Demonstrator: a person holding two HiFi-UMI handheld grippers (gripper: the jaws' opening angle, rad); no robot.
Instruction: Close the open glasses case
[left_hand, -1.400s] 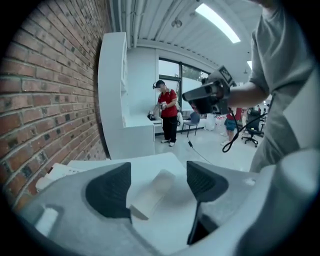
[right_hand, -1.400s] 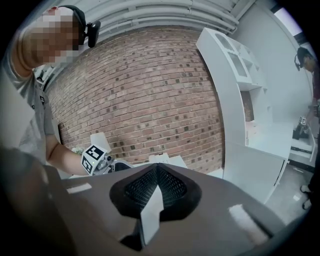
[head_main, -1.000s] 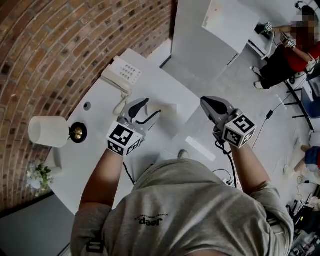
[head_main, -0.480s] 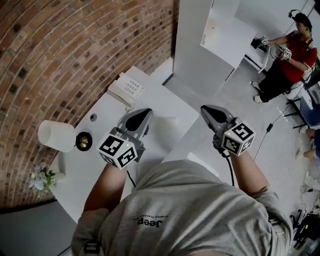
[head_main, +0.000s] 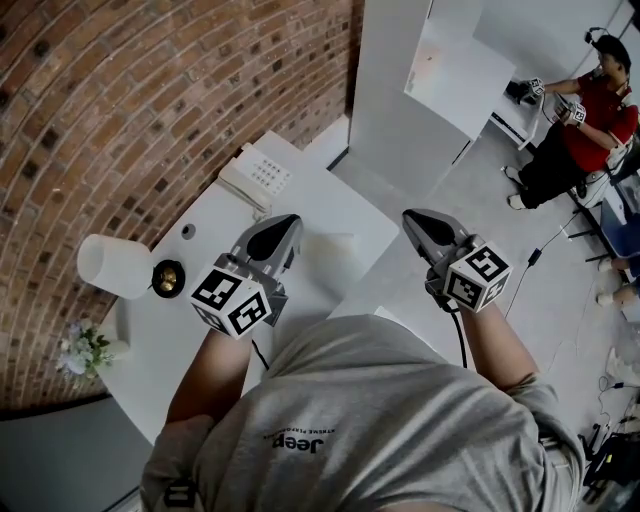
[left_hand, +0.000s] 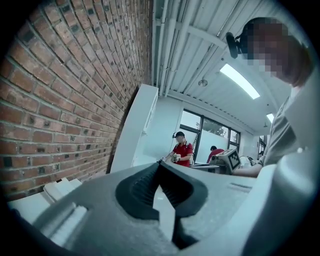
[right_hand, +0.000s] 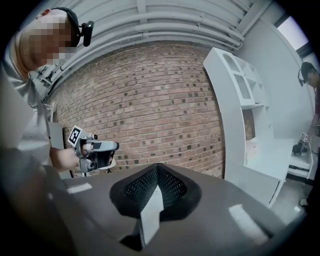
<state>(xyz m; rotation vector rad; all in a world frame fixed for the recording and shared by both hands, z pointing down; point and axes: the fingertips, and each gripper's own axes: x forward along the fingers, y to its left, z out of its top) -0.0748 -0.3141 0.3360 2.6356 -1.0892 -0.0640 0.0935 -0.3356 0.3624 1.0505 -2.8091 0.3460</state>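
In the head view my left gripper (head_main: 284, 223) is held above the white table (head_main: 200, 320), shut with nothing in it. Just right of it a pale, flat glasses case (head_main: 341, 246) lies on the table; it looks closed, though it is faint against the white top. My right gripper (head_main: 414, 219) hangs past the table's right edge, also shut and empty. The left gripper view shows its jaws meeting at the tip (left_hand: 159, 165), pointing level across the room. In the right gripper view the jaws (right_hand: 157, 166) are together and the left gripper (right_hand: 98, 152) shows against the brick wall.
A white telephone (head_main: 256, 176) sits at the table's far end. A white lamp shade (head_main: 114, 265), a brass base (head_main: 167, 279) and flowers (head_main: 84, 351) stand at the left. A white shelf unit (head_main: 400, 90) rises beyond. A person in red (head_main: 590, 105) stands at the far right.
The left gripper's jaws went from open to shut with nothing in them. Both grippers rose away from the table, and the left one rolled a little.
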